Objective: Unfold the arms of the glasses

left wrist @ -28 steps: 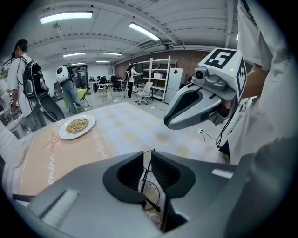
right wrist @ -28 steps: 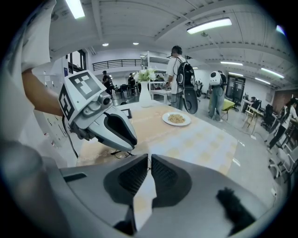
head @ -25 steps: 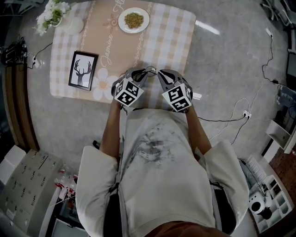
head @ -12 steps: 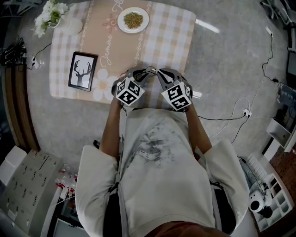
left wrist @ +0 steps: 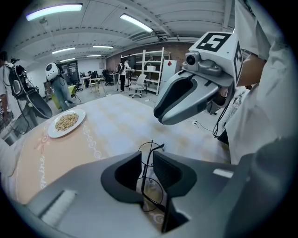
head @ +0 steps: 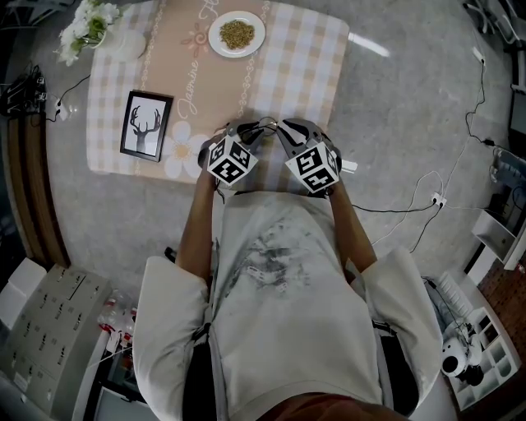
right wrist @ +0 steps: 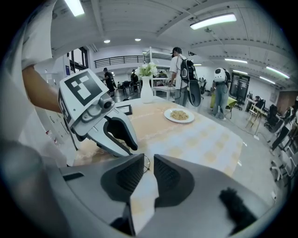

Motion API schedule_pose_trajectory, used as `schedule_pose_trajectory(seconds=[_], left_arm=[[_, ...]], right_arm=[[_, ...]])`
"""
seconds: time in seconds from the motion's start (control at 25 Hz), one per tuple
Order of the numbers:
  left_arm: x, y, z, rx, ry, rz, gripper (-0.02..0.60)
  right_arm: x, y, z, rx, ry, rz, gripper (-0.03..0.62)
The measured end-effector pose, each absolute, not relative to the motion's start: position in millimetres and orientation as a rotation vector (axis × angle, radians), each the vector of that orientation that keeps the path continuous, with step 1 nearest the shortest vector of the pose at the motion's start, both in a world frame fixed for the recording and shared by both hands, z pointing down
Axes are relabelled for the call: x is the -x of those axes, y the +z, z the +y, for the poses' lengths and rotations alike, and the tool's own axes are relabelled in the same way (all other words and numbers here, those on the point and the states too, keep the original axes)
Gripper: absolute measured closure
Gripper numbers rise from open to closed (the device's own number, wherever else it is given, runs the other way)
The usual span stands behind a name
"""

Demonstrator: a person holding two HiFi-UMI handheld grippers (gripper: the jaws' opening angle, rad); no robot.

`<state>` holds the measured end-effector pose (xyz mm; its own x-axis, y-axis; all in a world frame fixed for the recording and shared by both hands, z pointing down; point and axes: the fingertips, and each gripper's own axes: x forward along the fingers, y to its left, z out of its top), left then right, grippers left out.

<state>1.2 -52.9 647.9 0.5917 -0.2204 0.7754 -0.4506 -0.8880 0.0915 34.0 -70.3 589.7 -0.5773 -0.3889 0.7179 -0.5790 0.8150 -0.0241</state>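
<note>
Thin black wire glasses (left wrist: 148, 179) with round lenses stand on edge between the pads of my left gripper (left wrist: 147, 160), which is shut on them just above the checked tablecloth (left wrist: 116, 125). One arm tip (left wrist: 159, 147) pokes out past the jaws. My right gripper (right wrist: 148, 163) faces the left one at close range, and its jaws are opening. Only the cloth shows through their gap, and a bit of wire frame (right wrist: 145, 162) lies just beyond the tips. In the head view both grippers (head: 251, 134) (head: 285, 133) meet over the table's near edge.
A plate of grains (head: 237, 34) sits at the far side of the table, a framed deer picture (head: 148, 125) at the left and a vase of white flowers (head: 90, 25) at the far left corner. Cables (head: 427, 205) run over the floor at the right.
</note>
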Motion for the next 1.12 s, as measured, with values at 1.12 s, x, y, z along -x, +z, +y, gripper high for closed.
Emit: schedule_pose_trajectory(seconds=[1.12], left_arm=[[-3.4,651.1,-50.0,-2.550,1.162,-0.506,0.560]], right_arm=[[-20.0,616.4,-76.8,-0.599,0.317,-2.236,0.555]])
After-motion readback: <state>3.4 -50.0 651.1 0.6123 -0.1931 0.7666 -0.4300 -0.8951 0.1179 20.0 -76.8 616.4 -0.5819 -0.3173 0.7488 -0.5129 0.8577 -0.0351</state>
